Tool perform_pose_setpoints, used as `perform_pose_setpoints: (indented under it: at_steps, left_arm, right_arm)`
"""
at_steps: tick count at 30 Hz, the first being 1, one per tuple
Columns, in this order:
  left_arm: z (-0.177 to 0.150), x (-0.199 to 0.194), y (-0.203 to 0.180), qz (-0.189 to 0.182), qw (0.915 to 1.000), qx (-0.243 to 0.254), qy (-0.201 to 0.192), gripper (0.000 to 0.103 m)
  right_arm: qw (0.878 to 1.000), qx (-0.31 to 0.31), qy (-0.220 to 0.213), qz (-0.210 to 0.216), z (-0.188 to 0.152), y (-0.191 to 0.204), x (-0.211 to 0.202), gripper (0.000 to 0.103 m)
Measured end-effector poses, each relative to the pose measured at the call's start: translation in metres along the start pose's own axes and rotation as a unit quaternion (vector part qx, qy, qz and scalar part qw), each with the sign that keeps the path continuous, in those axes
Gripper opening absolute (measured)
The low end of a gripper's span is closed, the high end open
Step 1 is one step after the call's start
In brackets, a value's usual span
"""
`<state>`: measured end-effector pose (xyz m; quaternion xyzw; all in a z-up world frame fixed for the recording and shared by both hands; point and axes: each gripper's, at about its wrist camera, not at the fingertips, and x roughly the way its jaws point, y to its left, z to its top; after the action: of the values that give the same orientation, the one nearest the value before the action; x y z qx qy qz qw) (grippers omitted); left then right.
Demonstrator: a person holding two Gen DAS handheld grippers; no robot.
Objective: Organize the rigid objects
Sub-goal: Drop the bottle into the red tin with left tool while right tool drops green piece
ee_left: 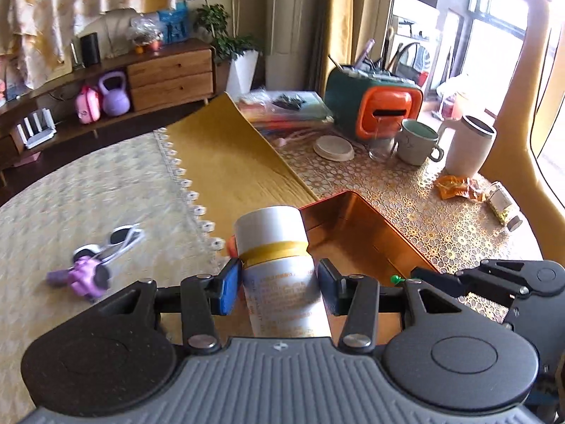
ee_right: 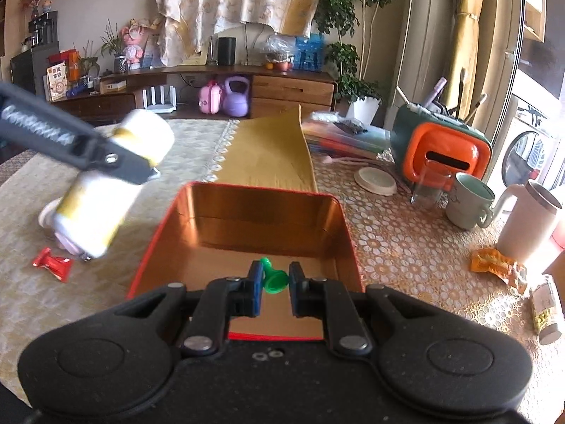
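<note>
Left jaws clamp white bottle (ee_left: 279,265); right jaws pinch green piece (ee_right: 273,275) over tin (ee_right: 339,219).

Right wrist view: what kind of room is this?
Likely a home living room: a low wooden sideboard along the wall, potted plants, and a lace-covered table with a mug.

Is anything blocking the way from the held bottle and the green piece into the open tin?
Nothing visible does. The tin is open-topped and looks empty. The right gripper holds the green piece over it; the left gripper carries the white bottle beside its rim.
</note>
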<state>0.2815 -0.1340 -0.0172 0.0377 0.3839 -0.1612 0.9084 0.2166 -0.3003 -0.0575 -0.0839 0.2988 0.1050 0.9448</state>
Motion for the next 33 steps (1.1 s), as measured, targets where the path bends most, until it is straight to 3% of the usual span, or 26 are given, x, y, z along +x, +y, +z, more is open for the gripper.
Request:
perform_pose_setpoints:
  at_steps: [6, 10, 18, 24, 33]
  left_arm:
    - [0.01, 0.052, -0.017, -0.015, 0.999, 0.009, 0.042, 0.047]
    - [0.011, 0.076, -0.027, -0.007, 0.9983, 0.029, 0.05, 0.047]
    - [0.011, 0.114, -0.026, -0.006, 0.9957, 0.019, 0.09, 0.045]
    - [0.011, 0.12, -0.028, -0.007, 0.9958, 0.022, 0.089, 0.041]
    - [0.008, 0.11, -0.028, -0.016, 0.9966, 0.022, 0.078, 0.045]
  right_arm:
    - [1.0, 0.0, 0.018, 0.005, -0.002, -0.011, 0.026, 0.014]
    - [0.999, -0.009, 0.03, 0.012, -0.003, -0.01, 0.041, 0.014]
    - [0.997, -0.041, 0.061, 0.021, -0.004, -0.001, 0.061, 0.014]
    - [0.996, -0.037, 0.082, 0.023, -0.005, -0.003, 0.069, 0.014]
    - [0.994, -0.017, 0.105, 0.022, -0.007, -0.009, 0.073, 0.019]
